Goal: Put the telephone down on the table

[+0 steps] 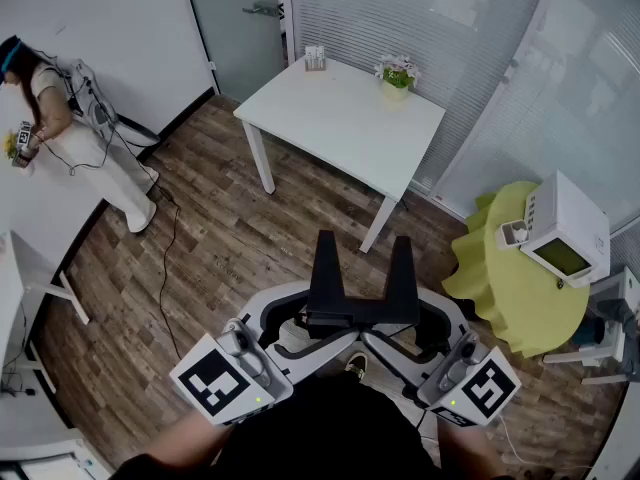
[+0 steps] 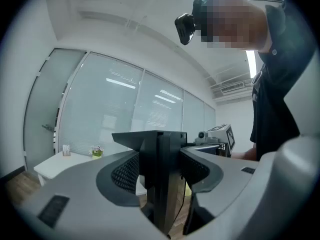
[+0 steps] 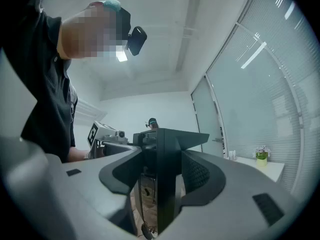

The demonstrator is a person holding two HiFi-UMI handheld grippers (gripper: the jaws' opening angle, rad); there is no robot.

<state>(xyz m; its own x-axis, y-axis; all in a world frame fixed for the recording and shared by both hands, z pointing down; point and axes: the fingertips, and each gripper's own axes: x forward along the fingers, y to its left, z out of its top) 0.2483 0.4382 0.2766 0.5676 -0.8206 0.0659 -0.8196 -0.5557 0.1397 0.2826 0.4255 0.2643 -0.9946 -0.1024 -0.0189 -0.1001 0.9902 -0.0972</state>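
Note:
A white boxy telephone-like device (image 1: 565, 233) with a greenish screen sits on a round table under a yellow-green cloth (image 1: 520, 288) at the right. The white square table (image 1: 330, 128) stands ahead, also in the left gripper view (image 2: 52, 165) and the right gripper view (image 3: 262, 169). I hold both grippers low by my body, level and pointing at each other. The left gripper (image 1: 312, 320) (image 2: 160, 184) and the right gripper (image 1: 415, 328) (image 3: 160, 184) have their jaws spread wide. A black forked piece (image 1: 360, 303) stands between them; nothing else is between the jaws.
A small flower pot (image 1: 397, 76) and a little holder (image 1: 315, 58) stand on the white table's far edge. A person in white (image 1: 60, 138) stands at the left by a counter, cables trailing on the wood floor (image 1: 165, 258). Blinds and glass walls close off the back and right.

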